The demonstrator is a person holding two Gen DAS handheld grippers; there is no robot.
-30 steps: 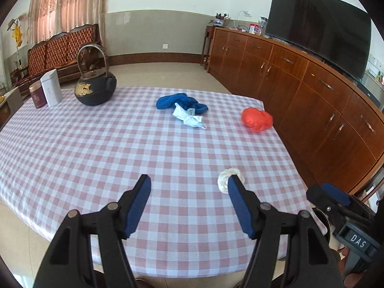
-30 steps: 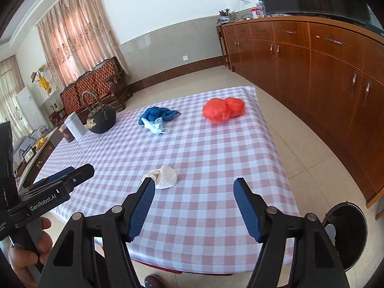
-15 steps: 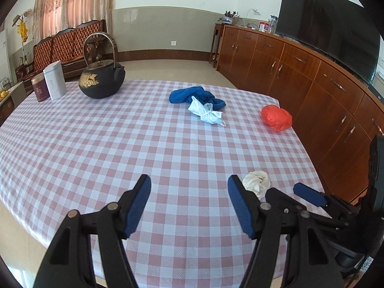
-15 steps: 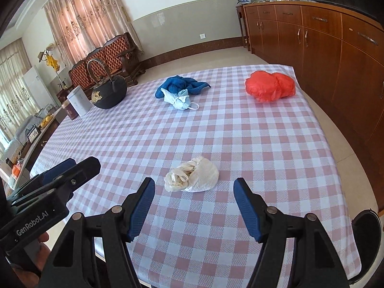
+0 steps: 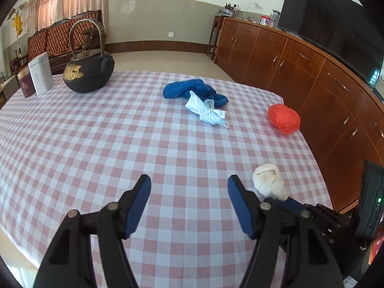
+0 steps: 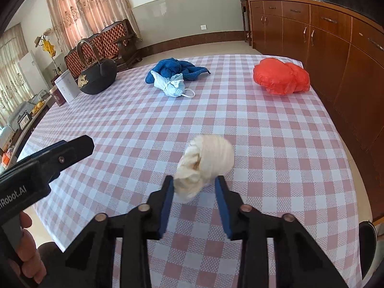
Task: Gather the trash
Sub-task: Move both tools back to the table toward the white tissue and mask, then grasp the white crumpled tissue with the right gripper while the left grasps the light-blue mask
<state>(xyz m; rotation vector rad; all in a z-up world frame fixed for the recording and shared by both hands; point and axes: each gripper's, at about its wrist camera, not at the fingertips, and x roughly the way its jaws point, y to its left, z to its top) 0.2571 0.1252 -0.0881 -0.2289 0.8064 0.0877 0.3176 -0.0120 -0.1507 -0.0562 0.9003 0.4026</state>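
My right claw [image 6: 194,186] is pinching the cream-coloured wad [image 6: 206,165] of crumpled tissue or bag, whichever it is. The blue pads are pressed in against its near end, and most of the bundle bulges out beyond the tips. From the left wrist view the same wad sits near the right edge of the desk [image 5: 100,144], just past my left claw's right finger, with the right claw's tip reaching in under it.

My left claw [image 5: 189,184] is spread wide over bare checked cloth with nothing between its fingers.

So the step in hand is the first pick — the grip is made, and the lift is not yet done; the wad looks to be resting on the cloth or barely off it, I cannot tell which.

Further up the desk lie the other candidates: a crumpled face mask [image 6: 171,86] touching a blue cloth [image 6: 175,68], and a red plastic bag [image 6: 280,79] near the far right corner. The black kettle [image 5: 88,72] and the white box [image 5: 41,73] beside it I take to be no trash.

Next I judge the right hand should raise the wad straight up and carry it to a bin — a dark round shape [image 6: 367,247] at the lower right edge of the right wrist view may be one, though too little shows to say. The hold is only on the end of a soft lump, so it could slip; a slow lift seems wise. The left claw is free for the mask.
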